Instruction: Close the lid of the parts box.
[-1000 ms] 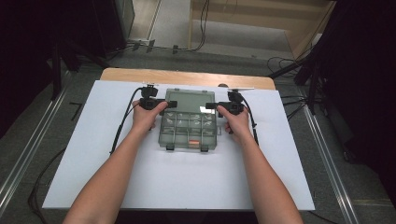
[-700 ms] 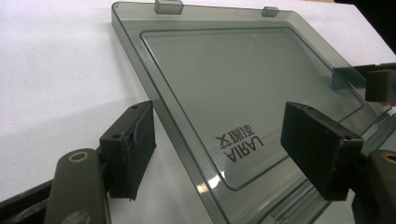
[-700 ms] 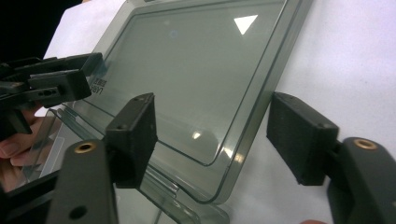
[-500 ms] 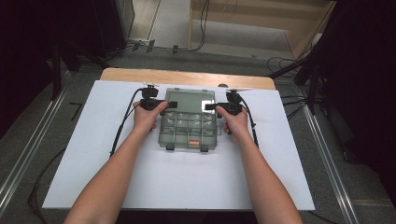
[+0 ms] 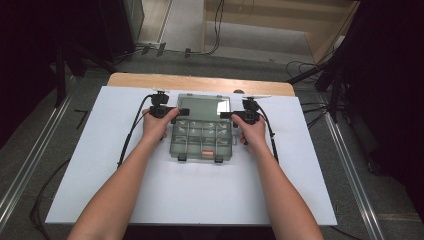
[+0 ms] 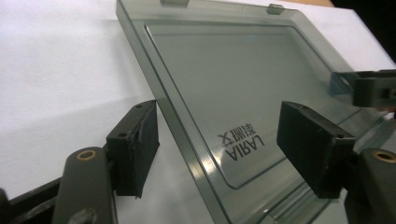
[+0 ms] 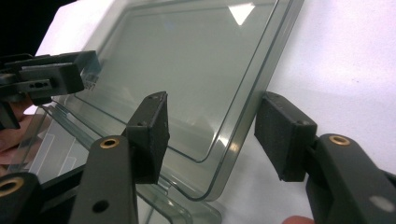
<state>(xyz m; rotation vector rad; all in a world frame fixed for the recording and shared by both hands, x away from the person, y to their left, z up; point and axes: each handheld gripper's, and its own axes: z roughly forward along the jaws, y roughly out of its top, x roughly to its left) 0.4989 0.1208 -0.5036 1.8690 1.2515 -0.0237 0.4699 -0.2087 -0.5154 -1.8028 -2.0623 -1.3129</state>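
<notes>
High view shows your left tool (image 5: pixel 183 111) and right tool (image 5: pixel 226 115) flanking the compartment box's (image 5: pixel 202 142) raised clear lid (image 5: pixel 204 105). Both tools have just been closing, jaws spread astride a lid edge, pads not pressing.

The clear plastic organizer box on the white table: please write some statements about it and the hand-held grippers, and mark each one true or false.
1. The lid of the organizer box is open. True.
2. The left hand-held gripper has the lid's edge between its jaws, with gaps at both pads. True.
3. The box stands on the bare wooden strip. False: it stands on the white sheet.
4. The right hand-held gripper is far from the box. False: its jaws straddle the lid's edge.
5. The box base has no dividers. False: it is split into small compartments.
</notes>
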